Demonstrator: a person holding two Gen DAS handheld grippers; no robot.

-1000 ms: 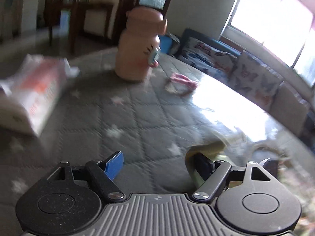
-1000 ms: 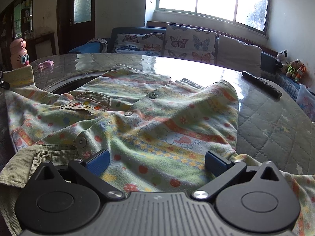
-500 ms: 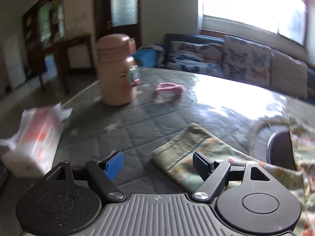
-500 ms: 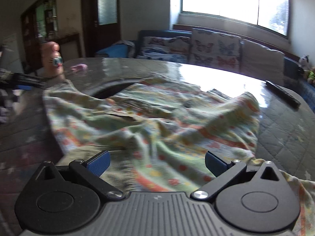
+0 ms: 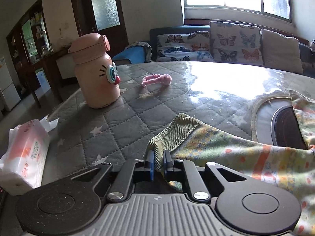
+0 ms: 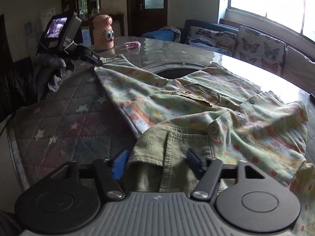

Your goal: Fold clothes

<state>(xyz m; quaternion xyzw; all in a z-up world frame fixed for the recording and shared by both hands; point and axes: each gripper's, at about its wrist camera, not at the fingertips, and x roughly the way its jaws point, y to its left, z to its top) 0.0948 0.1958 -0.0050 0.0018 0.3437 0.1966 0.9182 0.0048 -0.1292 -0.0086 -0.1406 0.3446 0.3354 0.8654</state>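
A child's printed shirt (image 6: pixel 206 106), pale green with orange and yellow motifs, buttons and a chest pocket, lies spread and rumpled across the middle of a quilted, star-patterned table (image 6: pixel 65 122), partly over a dark round inset at the table's centre. It looks light, soft and floppy, likely to sag and crease wherever it is unsupported, so the thicker ribbed bands at the sleeve end and hem seem the firmest places to grip. The left gripper (image 5: pixel 157 162) is pinched narrow on the ribbed sleeve cuff (image 5: pixel 173 135) near the table's left edge. The right gripper (image 6: pixel 157 162) is closing, its jaws half wide with the ribbed hem (image 6: pixel 167 149) between them but not yet pressed. Beyond, toward the far left edge, stand a pink cartoon-faced flask (image 5: pixel 94 72) and a pink hair tie (image 5: pixel 156 79); a tissue pack (image 5: pixel 23 153) lies at the near left edge.
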